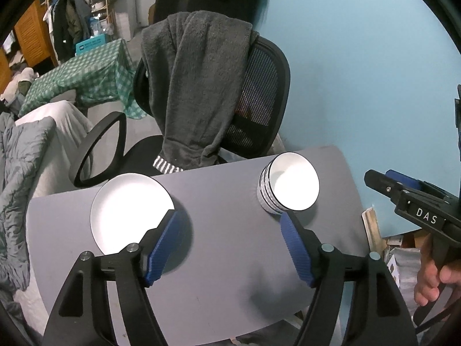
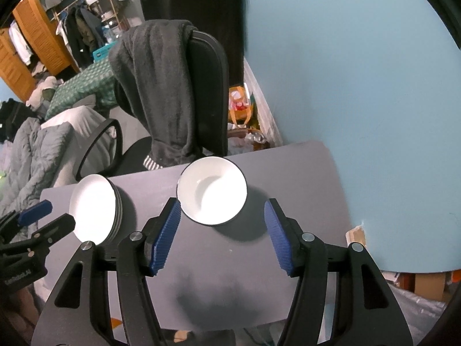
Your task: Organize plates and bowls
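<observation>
White-glazed bowls (image 2: pixel 211 191), nested in a stack with dark rim lines, are set on a grey table (image 2: pixel 224 256), toward its far edge at about twelve o'clock in the right wrist view; in the left wrist view the same stack (image 1: pixel 288 186) is placed at about one o'clock. White plates (image 2: pixel 95 210), piled in a second stack with grey undersides, are found at ten o'clock on the table in the right wrist view, well apart from the bowls.

Right gripper (image 2: pixel 222 230): jaws are held apart above the table, blue pads at either side below the bowl stack, nothing between them and nothing touched. Left gripper (image 1: pixel 230 242): jaws are spread wide over bare tabletop, between the plates (image 1: pixel 129 210) and the bowls; nothing is gripped. A hand (image 1: pixel 432 279) is seen on the right gripper's handle at four o'clock in the left wrist view.

Beyond the table, at twelve o'clock, a black office chair (image 2: pixel 210 92) is draped with a dark grey towel (image 2: pixel 161 86). A pale blue wall (image 2: pixel 360 86) is recorded at two o'clock, a green checked cloth (image 1: pixel 86 77) at ten o'clock.
</observation>
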